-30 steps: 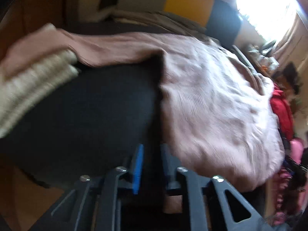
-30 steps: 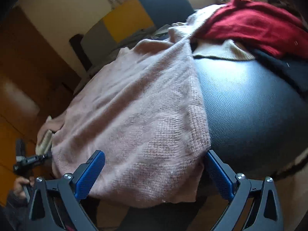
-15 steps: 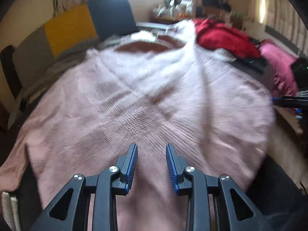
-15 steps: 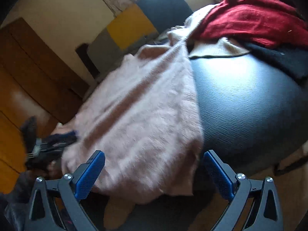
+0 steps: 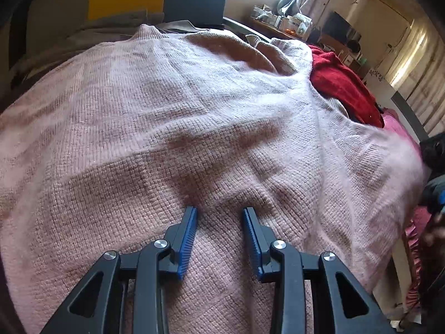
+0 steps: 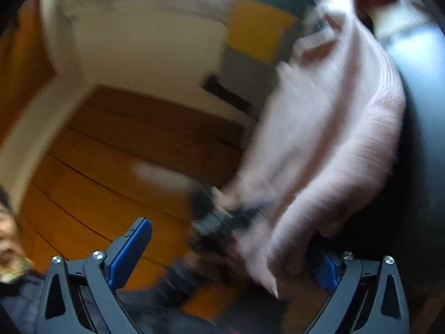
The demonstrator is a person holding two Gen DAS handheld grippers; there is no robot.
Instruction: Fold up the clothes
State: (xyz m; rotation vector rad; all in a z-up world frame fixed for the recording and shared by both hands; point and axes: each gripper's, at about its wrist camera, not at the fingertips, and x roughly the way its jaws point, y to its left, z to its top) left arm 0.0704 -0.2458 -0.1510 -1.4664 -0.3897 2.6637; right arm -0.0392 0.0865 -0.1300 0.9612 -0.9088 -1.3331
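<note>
The pink knit sweater [image 5: 211, 128] is lying spread across a dark, rounded surface [image 6: 417, 150], filling most of the left wrist view. The left gripper [image 5: 219, 211] is hovering low over the sweater's near part with its blue-padded fingers [image 5: 189, 231] partly apart — nothing is sitting between them. Beyond the sweater's far right edge a red garment [image 5: 342, 83] is lying in a heap, touching it. The right gripper [image 6: 230, 250] is standing wide apart and holding nothing; its view is heavily blurred, showing the sweater's edge hanging just beside the right finger — whether they are touching cannot be told — and orange wooden flooring [image 6: 97, 183] beyond.
</note>
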